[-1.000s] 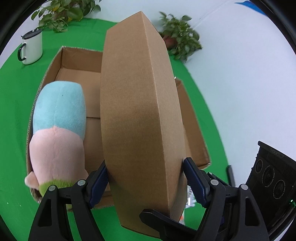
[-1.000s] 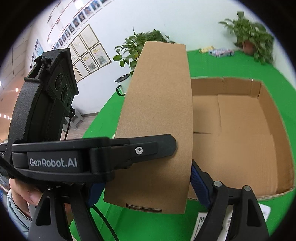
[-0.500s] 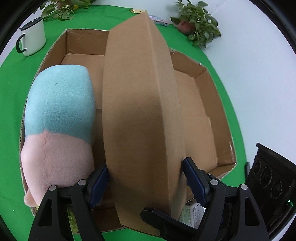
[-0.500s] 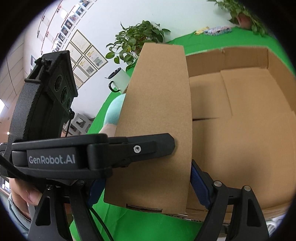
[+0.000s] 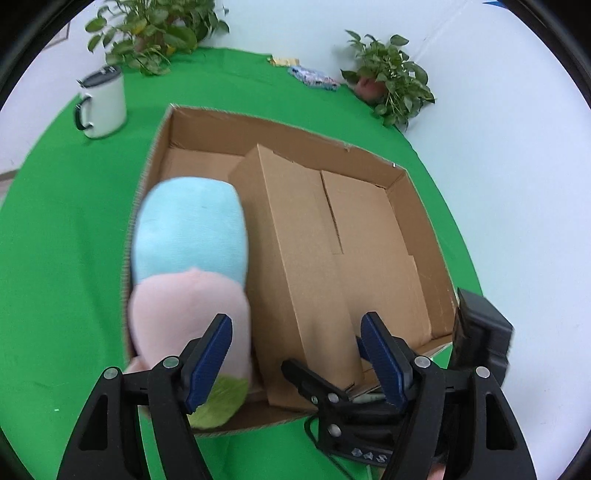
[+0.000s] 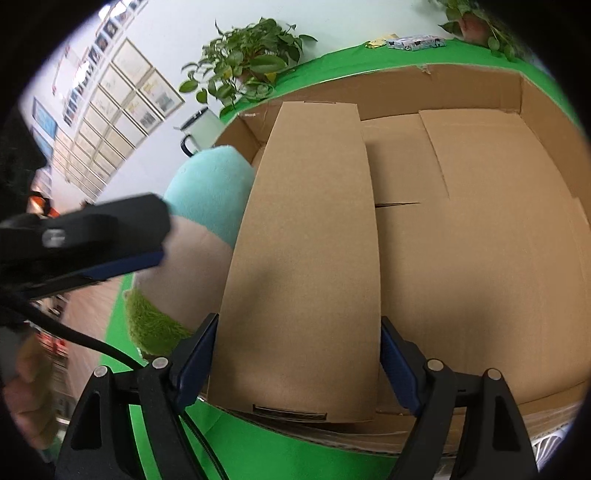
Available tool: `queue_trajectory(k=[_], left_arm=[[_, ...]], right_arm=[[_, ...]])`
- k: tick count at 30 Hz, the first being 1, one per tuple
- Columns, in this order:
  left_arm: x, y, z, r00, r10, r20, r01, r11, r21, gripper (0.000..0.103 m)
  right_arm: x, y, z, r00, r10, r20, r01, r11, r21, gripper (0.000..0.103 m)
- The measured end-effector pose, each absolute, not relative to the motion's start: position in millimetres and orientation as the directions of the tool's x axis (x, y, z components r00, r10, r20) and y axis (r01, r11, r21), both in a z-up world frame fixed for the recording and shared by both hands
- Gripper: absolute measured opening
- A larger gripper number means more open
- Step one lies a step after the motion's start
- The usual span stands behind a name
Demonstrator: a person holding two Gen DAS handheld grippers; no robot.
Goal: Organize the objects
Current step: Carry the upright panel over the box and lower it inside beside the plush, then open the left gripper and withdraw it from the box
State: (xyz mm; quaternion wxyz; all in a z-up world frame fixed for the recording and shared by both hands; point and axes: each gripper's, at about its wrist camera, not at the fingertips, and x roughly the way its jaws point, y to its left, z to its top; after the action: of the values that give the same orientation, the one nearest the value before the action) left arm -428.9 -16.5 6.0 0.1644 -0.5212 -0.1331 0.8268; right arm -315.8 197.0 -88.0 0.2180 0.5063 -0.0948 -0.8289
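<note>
A long closed cardboard box [image 5: 295, 240] [image 6: 306, 240] lies inside the big open carton [image 5: 280, 125] [image 6: 443, 74], right beside a blue, pink and green plush toy [image 5: 188, 236] [image 6: 207, 177]. My right gripper [image 6: 299, 321] is shut on the long box's near end, a pad on each side. In the left wrist view one of its black fingers [image 5: 314, 380] shows at that end. My left gripper [image 5: 295, 321] hangs open above the long box, with a gap between its left pad and the cardboard. Its blurred finger [image 6: 110, 221] shows off to the left.
The carton sits on a green cloth [image 5: 66, 229]. A white mug [image 5: 103, 103] [image 6: 199, 129] stands at the back left. Potted plants [image 5: 155, 29] [image 5: 391, 85] and snack packets [image 5: 314, 77] line the far edge. A hand [image 6: 26, 398] shows low on the left.
The long box has come down from a raised tilt to lie in the carton next to the plush. My left gripper has let go of it and drawn back; the right still holds it.
</note>
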Motion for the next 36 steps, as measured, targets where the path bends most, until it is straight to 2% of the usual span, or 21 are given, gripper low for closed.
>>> queue_trajectory(k=[6,11,16,20,24,36], left_arm=[[-391,-31,27,-0.513,0.345,-0.786,-0.151,-0.938,-0.312,0.071],[-351,-38,41,-0.626,0.254,-0.737,-0.137,-0.966,-0.217,0.071],[-314,-41,41,-0.708,0.184,-0.682,-0.105,-0.982,-0.156,0.075],[-284,-29,43,-0.762,0.108,-0.638,-0.076,-0.994,-0.078,0.08],[-264,-16,45,-0.784,0.099,-0.612,-0.065,-0.995,-0.078,0.085],[-220,25,59,-0.826,0.04,-0.562,-0.043,-0.999,-0.008,0.086]], right_arm=[[-308,182,-77,-0.368,-0.479,-0.797,0.332,-0.868,0.369,0.091],[-277,188,-47,-0.5,-0.431,-0.751,0.379,-0.889,0.257,0.091],[-226,214,-23,-0.68,-0.303,-0.668,0.338,-0.938,0.082,0.091],[-198,247,-20,-0.714,-0.284,-0.64,0.284,-0.953,0.107,0.091],[-189,273,-19,-0.709,-0.292,-0.642,0.245,-0.956,0.163,0.091],[-166,301,-26,-0.705,-0.28,-0.651,0.209,-0.96,0.186,0.091]])
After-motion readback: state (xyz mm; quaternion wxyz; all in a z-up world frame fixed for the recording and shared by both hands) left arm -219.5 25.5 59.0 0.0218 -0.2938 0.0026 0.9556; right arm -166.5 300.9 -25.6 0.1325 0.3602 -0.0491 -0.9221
